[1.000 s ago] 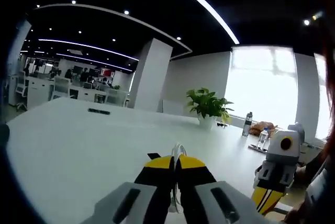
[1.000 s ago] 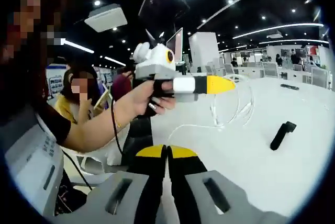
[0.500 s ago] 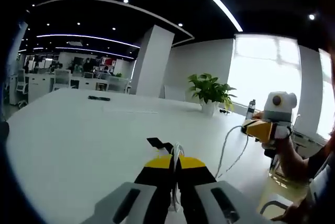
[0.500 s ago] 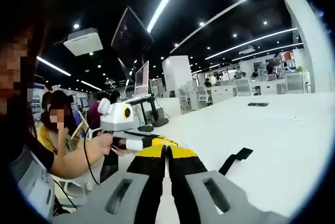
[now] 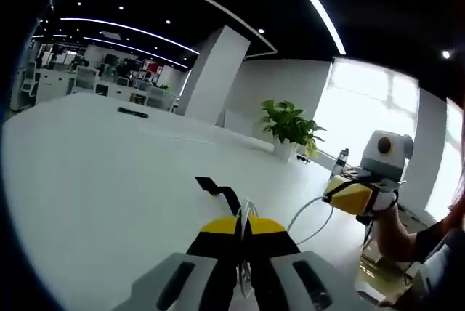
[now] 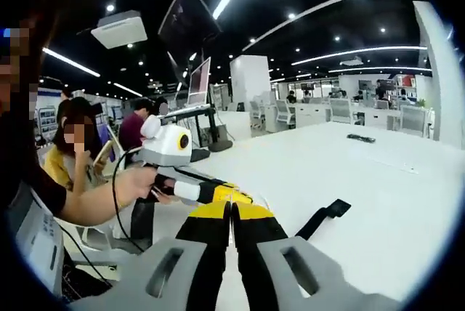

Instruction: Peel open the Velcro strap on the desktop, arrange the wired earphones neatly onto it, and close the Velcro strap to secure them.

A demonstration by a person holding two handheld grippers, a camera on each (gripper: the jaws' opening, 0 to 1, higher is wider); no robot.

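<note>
Open-plan office, dark ceiling with strip lights; we're working over a big white table (image 5: 94, 173).

Left gripper view, near to far: left gripper (image 5: 245, 225) at bottom centre, yellow-tipped jaws pressed together, pinching a loop of the white earphone cable (image 5: 245, 209) that pokes up between the tips. From there the cable runs right across the frame, sagging, to the right gripper (image 5: 332, 192) at centre right, which is held in a hand (image 5: 385, 213). The cable ends at that gripper's yellow tips. Just beyond our left tips, the black Velcro strap (image 5: 221, 192) lies flat on the table, centre frame, apart from both grippers. Further back: a potted plant (image 5: 290, 128) right of centre, a bottle (image 5: 339, 162) near it, a small dark object (image 5: 133, 112) far left on the table, a white pillar (image 5: 212, 73) and bright windows on the right.

Right gripper view, near to far: right gripper (image 6: 232, 211) at bottom centre, jaws closed tip to tip; we can't tell from here whether cable sits between them. The left gripper (image 6: 236, 195) comes in from the left, its yellow tips just behind ours, gripped by a hand (image 6: 134, 184). The Velcro strap (image 6: 320, 219) lies right of centre on the table, beside both tips. Background: seated people at left, a monitor (image 6: 198, 82) on a stand, desks and chairs far right.
</note>
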